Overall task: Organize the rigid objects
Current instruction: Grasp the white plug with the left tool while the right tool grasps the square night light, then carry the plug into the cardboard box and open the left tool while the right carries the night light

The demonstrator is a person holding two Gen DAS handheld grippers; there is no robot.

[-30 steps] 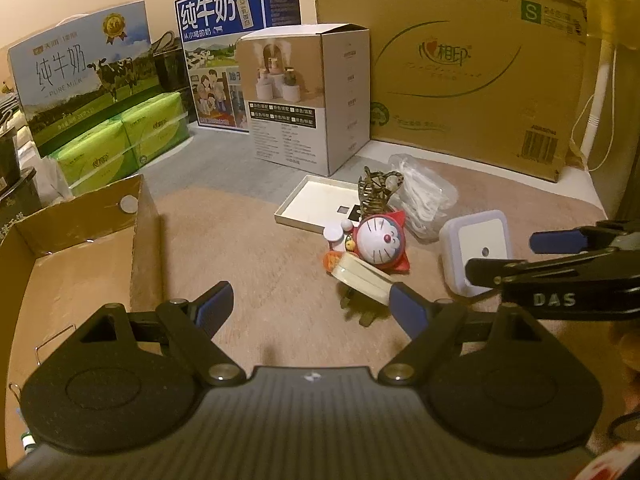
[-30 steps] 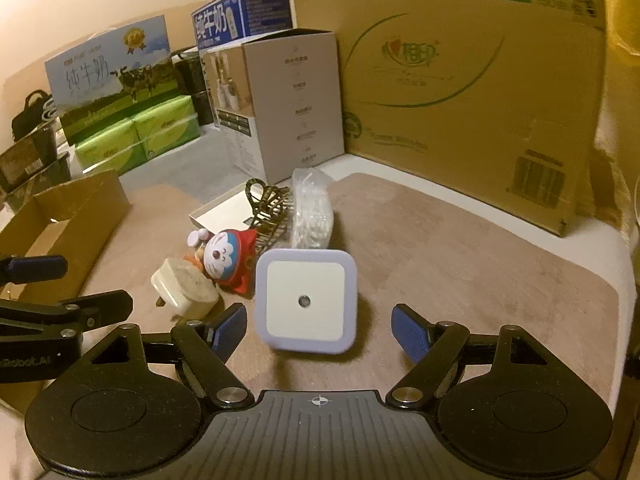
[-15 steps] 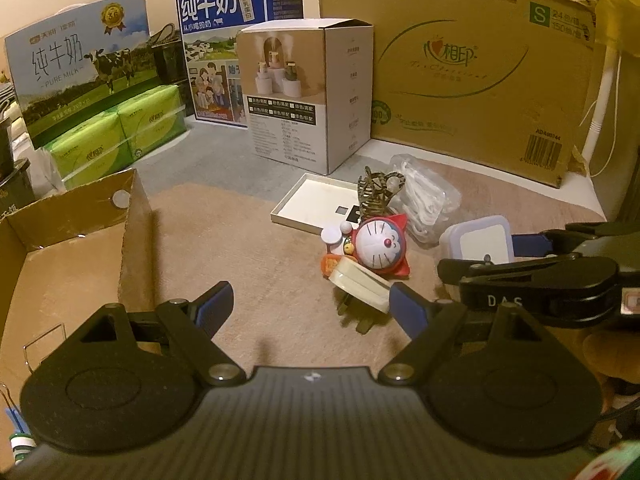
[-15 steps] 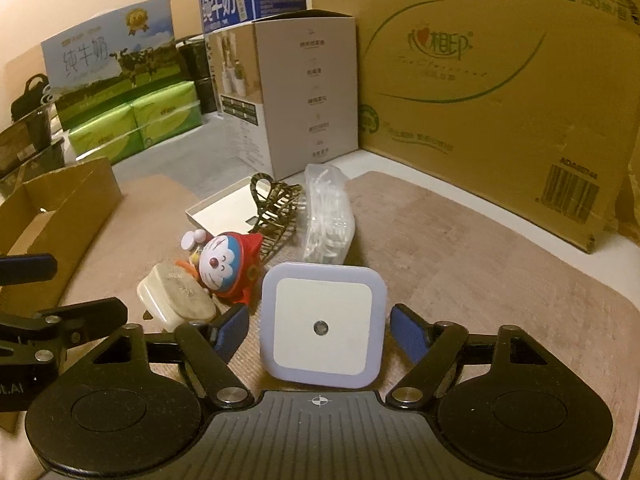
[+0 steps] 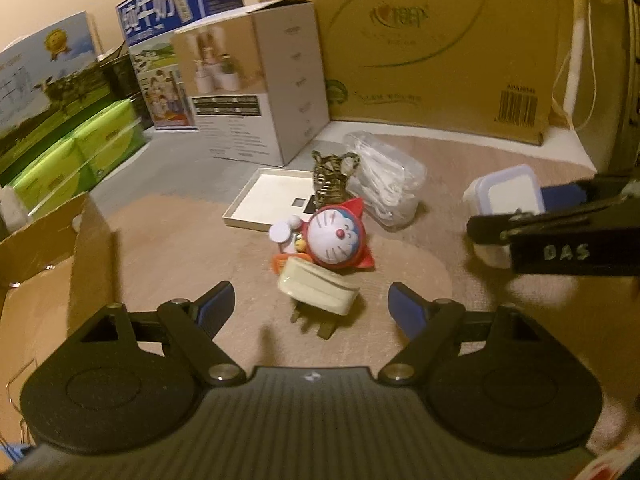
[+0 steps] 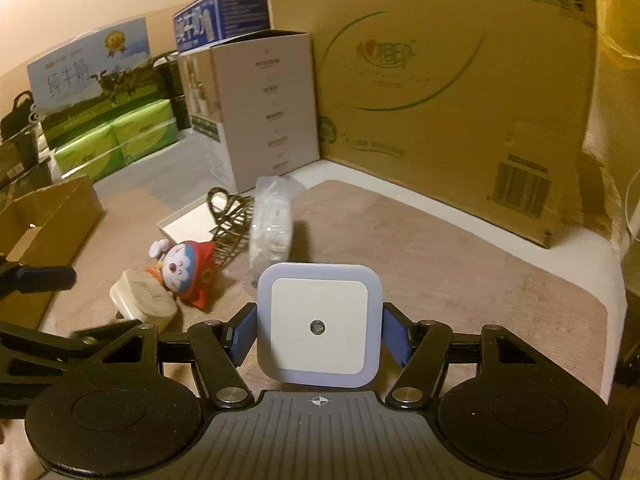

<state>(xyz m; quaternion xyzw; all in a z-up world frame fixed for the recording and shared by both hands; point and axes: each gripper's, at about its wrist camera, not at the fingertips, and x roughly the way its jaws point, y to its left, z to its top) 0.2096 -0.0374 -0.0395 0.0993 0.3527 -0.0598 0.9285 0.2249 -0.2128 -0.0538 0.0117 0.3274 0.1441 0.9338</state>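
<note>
Right gripper (image 6: pixel 319 334): the jaws have just been closing, and the blue pads now sit against the left and right edges of the square night light (image 6: pixel 319 326). Light stands face-on between the fingers, gripped, near the camera; its lower edge is hidden behind the gripper body, so contact with the mat (image 6: pixel 460 280) cannot be told.

Left gripper (image 5: pixel 311 310): the jaws have just been narrowing but stand apart, holding nothing. The cream plug (image 5: pixel 318 292) lies on the mat between the two pads and slightly beyond them, clear of both, prongs pointing toward the camera.

Just beyond the plug, touching it: round cartoon toy (image 5: pixel 338 238). Farther back: flat white tray (image 5: pixel 264 200), bronze clip (image 5: pixel 332 178), clear plastic bag (image 5: pixel 386 182). Open cardboard box (image 5: pixel 48 272) at near left.
</note>
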